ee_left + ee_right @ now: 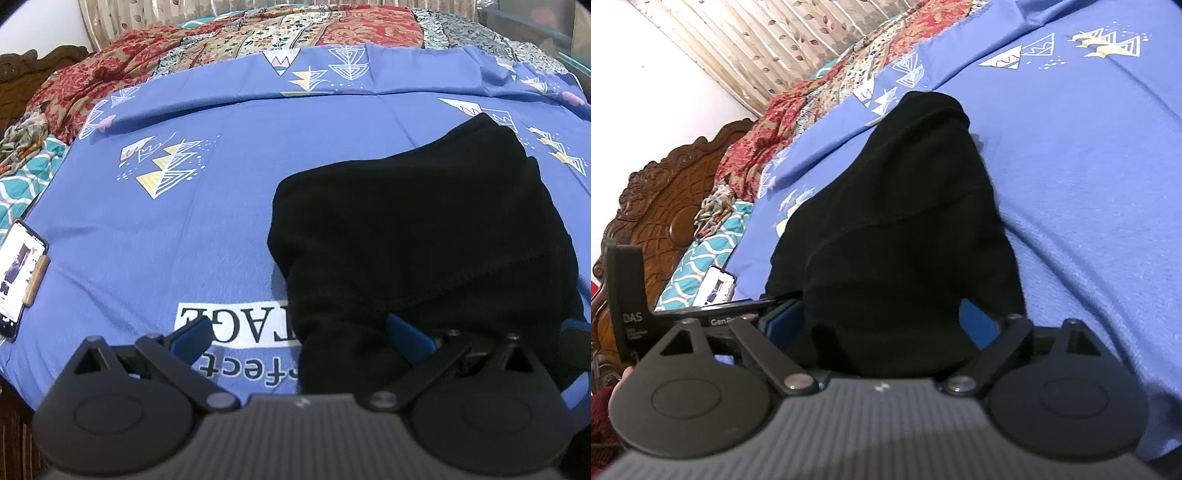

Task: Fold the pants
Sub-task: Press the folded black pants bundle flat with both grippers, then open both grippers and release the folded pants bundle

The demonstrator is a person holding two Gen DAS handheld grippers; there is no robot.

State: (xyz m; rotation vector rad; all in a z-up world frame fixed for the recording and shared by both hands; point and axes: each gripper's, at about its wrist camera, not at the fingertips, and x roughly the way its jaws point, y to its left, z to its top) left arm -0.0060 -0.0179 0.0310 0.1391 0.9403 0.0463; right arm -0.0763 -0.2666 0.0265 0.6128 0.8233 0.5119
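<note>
The black pants (424, 229) lie folded in a bundle on the blue bedsheet (184, 229), near edge between both claws. The left claw (299, 338) and right claw (882, 321) stand spread, pads clear of the cloth. Risk: a withdrawing finger snags the top layer and drags the fold open; the loose fabric may also spring back unaided

Black hand-held gripper (299, 338), blue pads (192, 338), ribbed grey body, silver screws.
</note>
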